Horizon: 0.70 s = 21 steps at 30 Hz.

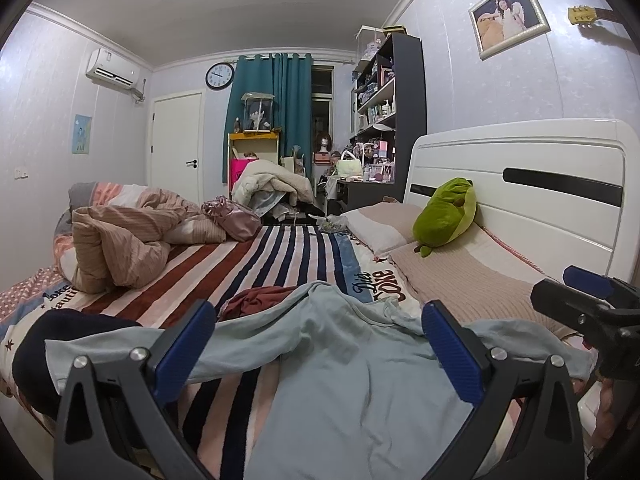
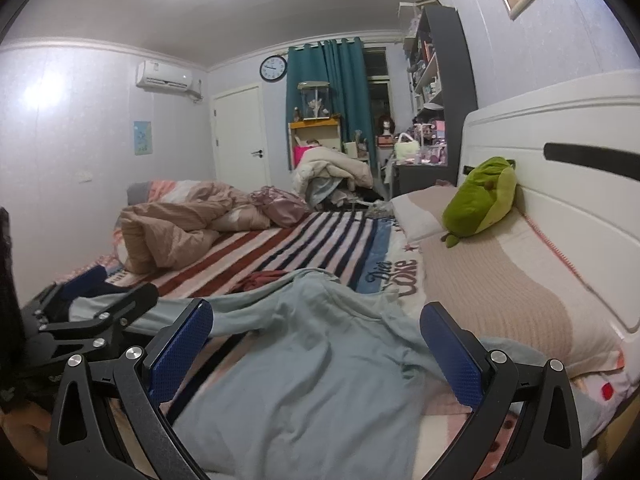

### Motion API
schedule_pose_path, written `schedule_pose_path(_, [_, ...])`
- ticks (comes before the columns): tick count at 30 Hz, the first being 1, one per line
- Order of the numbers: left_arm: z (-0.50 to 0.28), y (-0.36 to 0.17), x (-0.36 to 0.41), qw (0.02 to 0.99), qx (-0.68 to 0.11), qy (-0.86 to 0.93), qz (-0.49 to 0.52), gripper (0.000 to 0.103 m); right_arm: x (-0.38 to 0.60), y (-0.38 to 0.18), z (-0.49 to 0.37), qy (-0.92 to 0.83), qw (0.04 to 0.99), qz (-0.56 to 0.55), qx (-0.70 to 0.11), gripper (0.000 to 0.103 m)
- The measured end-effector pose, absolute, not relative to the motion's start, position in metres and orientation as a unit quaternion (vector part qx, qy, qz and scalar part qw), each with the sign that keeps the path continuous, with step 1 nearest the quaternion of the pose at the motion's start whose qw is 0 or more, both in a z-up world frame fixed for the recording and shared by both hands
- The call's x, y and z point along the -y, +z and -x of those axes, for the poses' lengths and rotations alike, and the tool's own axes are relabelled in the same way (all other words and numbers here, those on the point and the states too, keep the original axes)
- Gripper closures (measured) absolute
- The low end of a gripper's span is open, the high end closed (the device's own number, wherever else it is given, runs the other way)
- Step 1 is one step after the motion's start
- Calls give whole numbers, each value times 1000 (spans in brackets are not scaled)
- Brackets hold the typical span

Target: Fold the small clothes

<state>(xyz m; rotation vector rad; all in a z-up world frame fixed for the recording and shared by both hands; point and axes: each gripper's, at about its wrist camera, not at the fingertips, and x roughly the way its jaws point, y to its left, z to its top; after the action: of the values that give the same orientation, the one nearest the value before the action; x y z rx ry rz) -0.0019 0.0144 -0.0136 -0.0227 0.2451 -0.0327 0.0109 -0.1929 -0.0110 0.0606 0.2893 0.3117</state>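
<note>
The light blue garment [image 1: 352, 364] lies spread and rumpled on the bed [image 1: 272, 256], directly ahead of both grippers, one sleeve extending toward the left edge. The left gripper [image 1: 320, 344] has its jaws spread wide with nothing between them; the right gripper [image 2: 316, 344] likewise has its jaws spread wide and empty. Both hover above the garment.

Adjacent items: a dark red cloth [image 1: 256, 300] lies bunched just beyond the garment, partly under its far edge. A dark navy item [image 1: 60, 344] rests at the left, touching the sleeve. A crumpled tan quilt [image 1: 128, 236] occupies the far left of the bed, with a pink satin bag [image 1: 232, 216] beside it. A green plush toy [image 1: 444, 216] leans against the white headboard [image 1: 520, 184], resting on a beige pillow [image 1: 472, 276].

Surface: a striped bedcover in red, navy and white. Room: teal curtain [image 1: 272, 108], wall clock [image 1: 219, 75], air conditioner [image 1: 114, 70], white door [image 1: 176, 144], dark shelving unit [image 1: 400, 108], framed picture [image 1: 508, 14].
</note>
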Motion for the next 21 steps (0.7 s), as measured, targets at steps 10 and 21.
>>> schedule_pose_path(10, [2, -29, -134, 983, -133, 111, 63, 2, 154, -30, -16, 175, 971, 0, -164, 0])
schedule_pose_path(21, [-13, -89, -226, 959, -203, 176, 84, 52, 116, -75, -48, 173, 951, 11, -257, 0])
